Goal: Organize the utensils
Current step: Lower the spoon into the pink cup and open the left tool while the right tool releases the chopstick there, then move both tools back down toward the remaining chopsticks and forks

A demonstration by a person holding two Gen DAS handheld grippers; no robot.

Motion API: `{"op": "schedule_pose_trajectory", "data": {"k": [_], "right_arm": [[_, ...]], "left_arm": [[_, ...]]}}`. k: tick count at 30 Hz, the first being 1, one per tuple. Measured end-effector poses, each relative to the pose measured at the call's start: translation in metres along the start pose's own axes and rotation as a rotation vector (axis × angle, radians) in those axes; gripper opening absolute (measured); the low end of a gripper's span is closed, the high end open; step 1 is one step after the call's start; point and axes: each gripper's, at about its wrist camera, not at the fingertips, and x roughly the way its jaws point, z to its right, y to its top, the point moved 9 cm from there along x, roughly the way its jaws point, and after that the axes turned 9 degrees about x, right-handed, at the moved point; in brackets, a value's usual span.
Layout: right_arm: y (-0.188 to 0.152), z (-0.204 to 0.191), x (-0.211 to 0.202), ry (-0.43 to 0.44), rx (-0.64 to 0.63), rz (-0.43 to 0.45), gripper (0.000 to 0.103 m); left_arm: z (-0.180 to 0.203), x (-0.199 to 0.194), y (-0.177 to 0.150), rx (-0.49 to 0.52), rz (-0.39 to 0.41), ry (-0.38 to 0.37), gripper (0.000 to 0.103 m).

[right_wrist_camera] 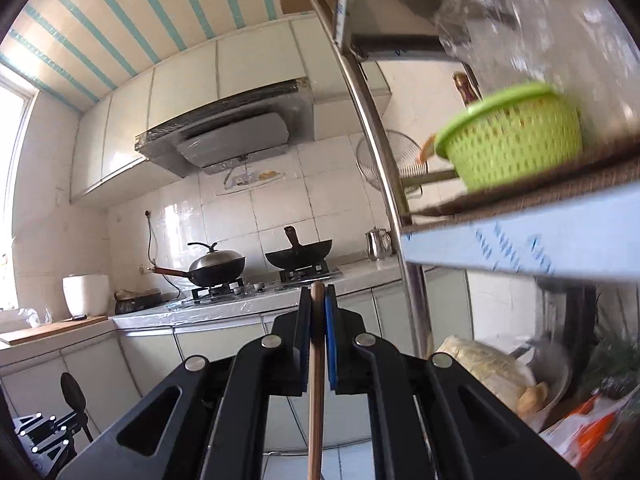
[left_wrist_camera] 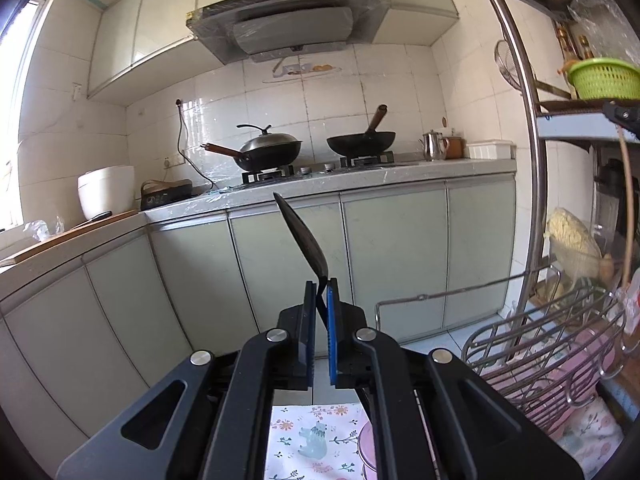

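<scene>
My left gripper [left_wrist_camera: 321,286] is shut on the neck of a black spoon [left_wrist_camera: 301,234], whose bowl sticks up and to the left past the fingertips. My right gripper [right_wrist_camera: 318,292] is shut on a thin brown wooden stick [right_wrist_camera: 316,380], like a chopstick, which runs down between the pads and out of the bottom of the picture. In the left wrist view the right gripper [left_wrist_camera: 625,115] is at the far right by the shelf, with the wooden stick [left_wrist_camera: 629,192] hanging below it. In the right wrist view the left gripper [right_wrist_camera: 42,436] and black spoon [right_wrist_camera: 73,398] are low on the left.
A steel shelf rack [right_wrist_camera: 516,240] stands on the right with a green basket [right_wrist_camera: 508,140] on one shelf. A wire dish rack [left_wrist_camera: 540,332] sits lower right over a patterned cloth [left_wrist_camera: 316,440]. Across the room are a counter [left_wrist_camera: 360,178], two woks on a stove, and a kettle.
</scene>
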Motion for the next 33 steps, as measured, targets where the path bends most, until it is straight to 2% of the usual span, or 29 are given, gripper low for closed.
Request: {"op": "schedule_pose_trajectory", "data": {"k": [9,18,21,23,30,32,33], "right_arm": [[-0.062,0.018,0.021,-0.027,-0.017,-0.178,0.006],[-0.115,0.033,0.023,-0.061,-0.018,-0.392,0.006],[-0.131,0.034,0.023,-0.064,-0.021,-0.461,0.012],[-0.136,0.035,0.023,-0.062,-0.013,-0.495,0.026],[-0.127,0.030,0.016,-0.053,-0.038,-0.530,0.026],[-0.124,0.027,0.012,-0.045,-0.053,-0.535,0.028],[-0.122,0.026,0.010,-0.044,-0.054,-0.537,0.028]], "left_arm": [[0.017,0.014,-0.025,0.021,-0.068,-0.078,0.004],[0.022,0.017,-0.042,-0.037,-0.150,-0.198,0.005],[0.022,0.017,-0.043,-0.053,-0.179,-0.214,0.010],[0.021,0.017,-0.044,-0.072,-0.210,-0.232,0.021],[0.011,0.006,-0.032,-0.097,-0.197,-0.234,0.025],[0.012,0.003,-0.029,-0.102,-0.202,-0.251,0.032],[0.012,0.002,-0.028,-0.104,-0.206,-0.257,0.032]]}}
